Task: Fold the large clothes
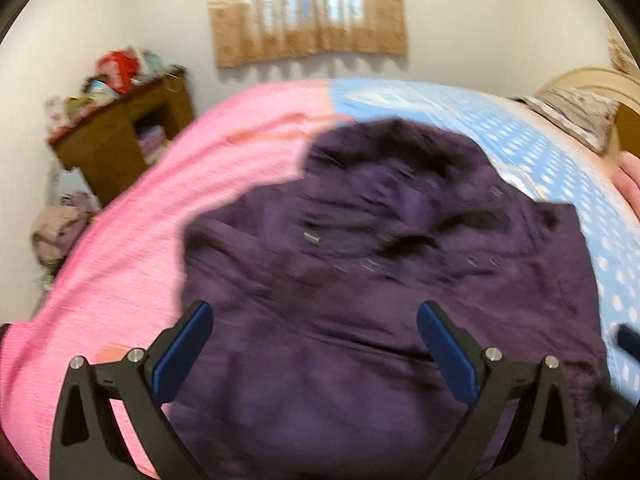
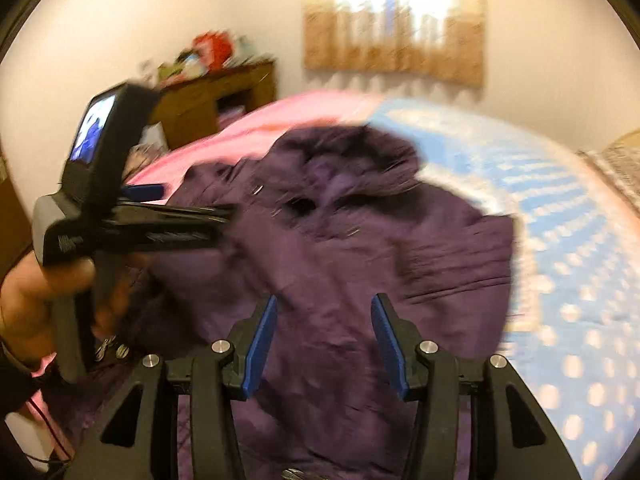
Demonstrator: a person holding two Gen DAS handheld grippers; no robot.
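Purple hooded coat (image 1: 360,280) lies spread across the bed (image 1: 120,260), hood toward the window, apparently laid out for folding; left gripper (image 1: 316,356) fingers stand wide, right gripper (image 2: 324,344) fingers part-open, both above fabric, gripping nothing

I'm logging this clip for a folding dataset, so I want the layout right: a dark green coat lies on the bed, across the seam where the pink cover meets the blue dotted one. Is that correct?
Not quite: the coat is dark purple, not green, as the left wrist view shows. The rest holds: it lies on the bed, across the seam where the pink cover meets the blue dotted one.
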